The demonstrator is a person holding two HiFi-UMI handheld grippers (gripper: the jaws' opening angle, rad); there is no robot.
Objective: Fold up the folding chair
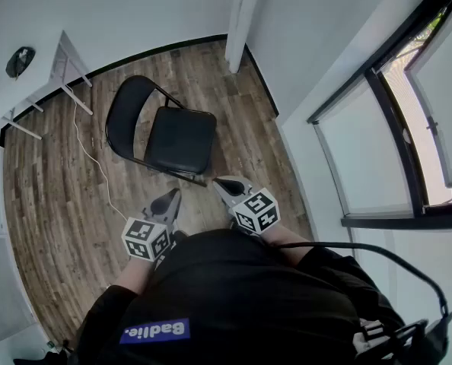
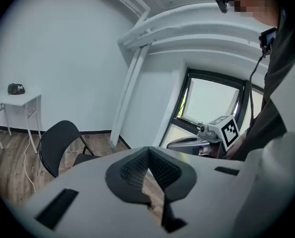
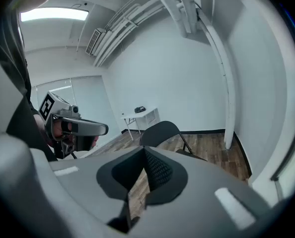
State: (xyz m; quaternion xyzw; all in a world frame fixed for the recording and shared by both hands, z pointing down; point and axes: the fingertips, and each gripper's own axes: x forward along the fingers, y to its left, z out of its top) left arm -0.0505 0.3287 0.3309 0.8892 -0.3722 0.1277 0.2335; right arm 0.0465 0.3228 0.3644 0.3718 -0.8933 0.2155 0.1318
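A black folding chair stands unfolded on the wood floor, its round backrest to the left of the seat in the head view. Its backrest also shows in the left gripper view and the right gripper view. My left gripper is shut and empty, held in front of my body just short of the chair's near leg. Beside it, my right gripper is also shut with nothing in it, close to the chair's front edge. Neither touches the chair.
A small white table with a dark object on it stands at the far left, and a white cable trails across the floor beside the chair. A white pillar rises behind the chair; a window wall runs along the right.
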